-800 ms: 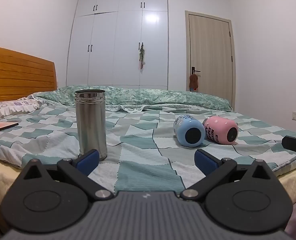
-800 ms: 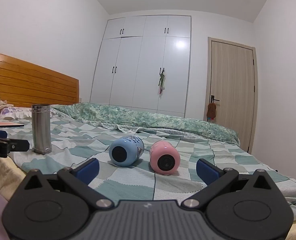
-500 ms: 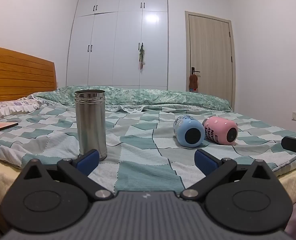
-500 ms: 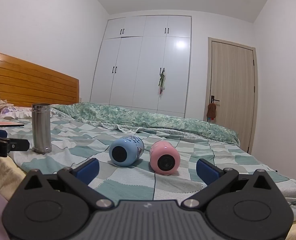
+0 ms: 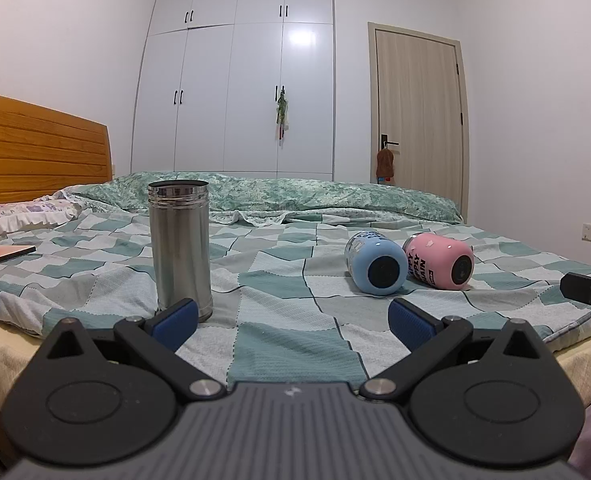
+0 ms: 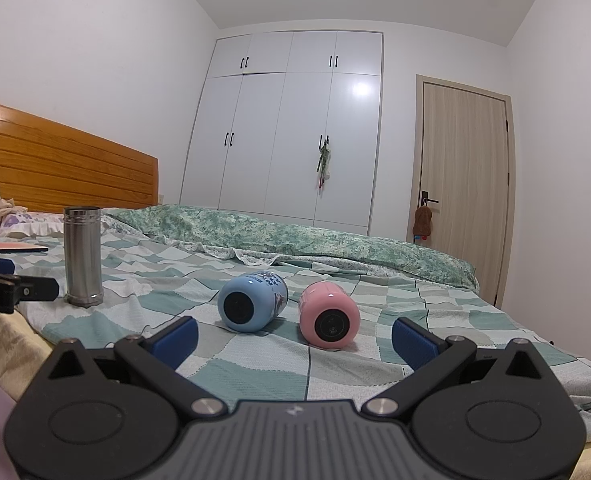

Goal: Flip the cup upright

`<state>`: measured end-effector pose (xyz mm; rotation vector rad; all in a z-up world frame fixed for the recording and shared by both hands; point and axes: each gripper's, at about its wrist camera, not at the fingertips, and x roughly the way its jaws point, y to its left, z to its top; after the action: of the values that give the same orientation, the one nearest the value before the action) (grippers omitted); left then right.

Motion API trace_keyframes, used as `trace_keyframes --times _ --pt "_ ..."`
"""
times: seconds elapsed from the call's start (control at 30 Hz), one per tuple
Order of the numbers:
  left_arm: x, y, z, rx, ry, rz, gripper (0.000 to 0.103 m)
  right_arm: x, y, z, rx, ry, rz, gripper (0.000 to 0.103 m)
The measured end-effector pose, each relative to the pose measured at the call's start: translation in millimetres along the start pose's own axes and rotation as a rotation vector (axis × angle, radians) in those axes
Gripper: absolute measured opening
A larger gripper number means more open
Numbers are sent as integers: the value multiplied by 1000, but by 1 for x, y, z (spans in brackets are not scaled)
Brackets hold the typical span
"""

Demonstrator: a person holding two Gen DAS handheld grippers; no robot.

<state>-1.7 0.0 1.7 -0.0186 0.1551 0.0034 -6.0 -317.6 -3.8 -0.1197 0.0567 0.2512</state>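
Note:
A blue cup (image 5: 376, 266) and a pink cup (image 5: 441, 266) lie on their sides next to each other on the checked bedspread (image 5: 287, 344), bases toward me. A steel cup (image 5: 180, 246) stands upright to their left. My left gripper (image 5: 293, 320) is open and empty, near the bed's front edge, its left pad by the steel cup's base. My right gripper (image 6: 295, 338) is open and empty, facing the blue cup (image 6: 252, 297) and the pink cup (image 6: 328, 315). The steel cup (image 6: 82, 256) stands at the left of the right wrist view.
A wooden headboard (image 5: 35, 152) and pillows (image 5: 19, 216) are at the left, with a flat pink book (image 5: 3, 255) on the bed. A folded green quilt (image 5: 295, 196) lies at the back. Wardrobe (image 5: 239, 80) and door (image 5: 417, 120) stand behind.

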Motion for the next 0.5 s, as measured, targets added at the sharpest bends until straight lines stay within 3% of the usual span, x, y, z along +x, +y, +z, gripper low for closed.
trace_keyframes --times 0.5 --pt "-2 -2 1 2 -1 -1 103 0 0 0 -1 0 0 103"
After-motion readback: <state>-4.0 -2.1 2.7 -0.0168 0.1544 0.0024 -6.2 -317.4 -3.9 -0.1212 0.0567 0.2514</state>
